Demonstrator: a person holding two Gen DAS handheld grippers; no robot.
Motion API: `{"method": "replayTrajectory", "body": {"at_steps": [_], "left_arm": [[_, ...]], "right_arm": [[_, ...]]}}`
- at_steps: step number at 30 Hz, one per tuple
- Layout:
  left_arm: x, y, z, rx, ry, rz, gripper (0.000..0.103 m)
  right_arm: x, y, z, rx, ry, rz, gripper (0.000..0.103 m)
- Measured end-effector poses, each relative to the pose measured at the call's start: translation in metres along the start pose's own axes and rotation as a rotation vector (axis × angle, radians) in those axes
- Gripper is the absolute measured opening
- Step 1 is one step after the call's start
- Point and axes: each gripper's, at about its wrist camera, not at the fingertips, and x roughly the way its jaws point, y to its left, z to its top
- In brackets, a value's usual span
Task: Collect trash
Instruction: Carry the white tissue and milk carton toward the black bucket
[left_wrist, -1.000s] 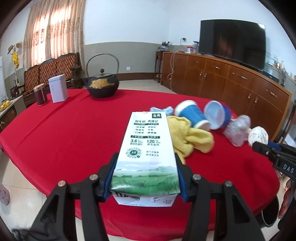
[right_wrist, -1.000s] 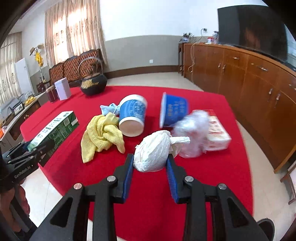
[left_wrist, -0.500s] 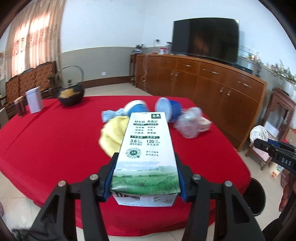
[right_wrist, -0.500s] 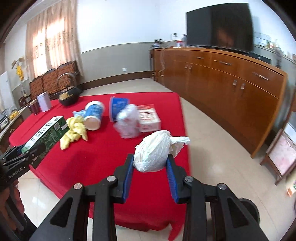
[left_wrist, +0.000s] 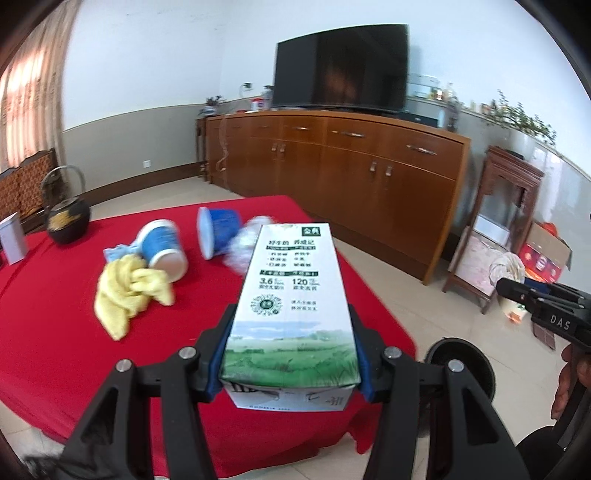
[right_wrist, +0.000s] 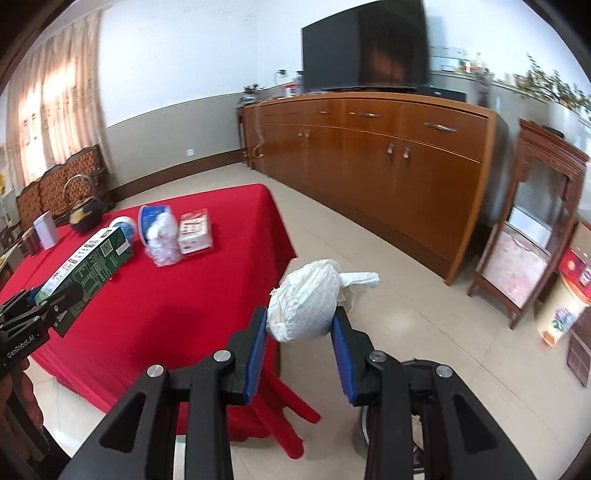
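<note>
Trash split between both claws: tall white-and-green milk carton (left_wrist: 291, 306) clamped by its near end in left gripper (left_wrist: 290, 354), lying lengthwise over near right corner of red-clothed table (left_wrist: 55, 343); crumpled white paper-wrapped bundle (right_wrist: 304, 301) pinched between blue pads (right_wrist: 257, 347) of right gripper (right_wrist: 299, 345), out past table's right edge, above tiled floor. Left on cloth farther back: yellow rag (left_wrist: 123, 291), two tipped blue cups (left_wrist: 164, 249), crinkled clear plastic bag (right_wrist: 162, 240), red-and-white packet (right_wrist: 194, 232).

On the tabletop (left_wrist: 55, 332) a cloth (left_wrist: 125, 291) lies left of two tipped cups (left_wrist: 164, 251), with a kettle (left_wrist: 68, 221) at the far left. A long cabinet (left_wrist: 351, 177) stands beyond, a television (left_wrist: 341, 68) on it. A bin (left_wrist: 460, 365) sits on the floor, right of the tabletop.
</note>
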Motion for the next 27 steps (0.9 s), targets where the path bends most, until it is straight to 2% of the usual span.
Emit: {"method": "replayTrajectory", "body": {"at_steps": [19,27], "left_arm": [[0.024,-0.112,-0.004,0.122,0.042,-0.177,0.055],[0.033,-0.147,-0.009,0.165,0.067,-0.232,0.055]], "right_arm": [[-0.035,-0.109,-0.045,0.12,0.033,-0.147,0.036],[-0.038,-0.14,-0.059,0.151,0.051,-0.184,0.036]]}}
